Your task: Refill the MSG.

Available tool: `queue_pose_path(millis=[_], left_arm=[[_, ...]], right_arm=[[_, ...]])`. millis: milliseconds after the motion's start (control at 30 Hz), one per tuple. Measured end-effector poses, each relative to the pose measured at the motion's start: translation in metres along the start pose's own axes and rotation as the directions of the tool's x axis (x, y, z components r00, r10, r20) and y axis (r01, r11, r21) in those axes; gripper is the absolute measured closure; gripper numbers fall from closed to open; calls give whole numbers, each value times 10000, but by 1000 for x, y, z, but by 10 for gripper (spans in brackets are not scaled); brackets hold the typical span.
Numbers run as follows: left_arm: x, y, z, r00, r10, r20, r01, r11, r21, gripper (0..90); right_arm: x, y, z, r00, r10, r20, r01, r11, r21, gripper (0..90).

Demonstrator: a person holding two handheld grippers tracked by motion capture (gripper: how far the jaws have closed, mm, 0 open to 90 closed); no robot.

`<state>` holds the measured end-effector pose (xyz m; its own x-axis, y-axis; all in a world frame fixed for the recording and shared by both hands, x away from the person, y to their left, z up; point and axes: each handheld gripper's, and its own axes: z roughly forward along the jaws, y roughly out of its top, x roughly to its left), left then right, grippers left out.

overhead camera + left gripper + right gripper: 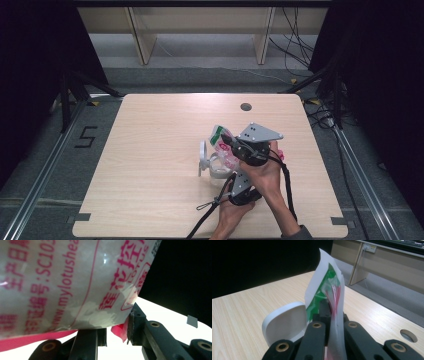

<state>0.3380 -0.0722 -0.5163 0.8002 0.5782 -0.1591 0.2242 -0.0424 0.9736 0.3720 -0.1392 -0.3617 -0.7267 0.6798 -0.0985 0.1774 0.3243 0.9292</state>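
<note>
While the wooden table (150,150) bears a white lidded container (207,162) near its centre, the plastic bag (220,137) stands at the container's one o'clock, pinched by the right gripper (329,315) and clamped low by the left gripper (117,327).

Plastic bag (62,282) fills most of the left gripper view, cut off at top, left & bottom edges; red print runs off frame, only partly readable. High view: right gripper (231,141) and hand (267,172) cover much of the bag, contents too small to make out. White lidded container (207,159) partly hidden behind the bag; in the right gripper view its lower part sits behind the jaws.
</note>
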Motion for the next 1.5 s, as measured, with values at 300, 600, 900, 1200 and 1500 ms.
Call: queue_pose_path(millis=[300,600,900,1200,1500], left_arm=[[0,1,0,10000,-10,-31,10,10000,-8,727],[1,0,0,10000,-7,2,7,10000,13,727],[3,0,-1,9996,239,-123,-234,9988,422,726],[3,0,-2,9997,233,-120,-229,9989,402,725],[3,0,-2,9995,295,-122,-291,9989,375,726]], right_arm=[[1,1,-2,9998,201,-49,-201,9998,20,900],[2,1,1,10000,17,-56,-16,10000,86,900],[5,-1,4,10000,-64,-57,65,9996,266,900],[7,-1,6,9998,-210,-31,211,9996,182,900],[6,0,5,9999,-95,-122,96,9998,145,900]])
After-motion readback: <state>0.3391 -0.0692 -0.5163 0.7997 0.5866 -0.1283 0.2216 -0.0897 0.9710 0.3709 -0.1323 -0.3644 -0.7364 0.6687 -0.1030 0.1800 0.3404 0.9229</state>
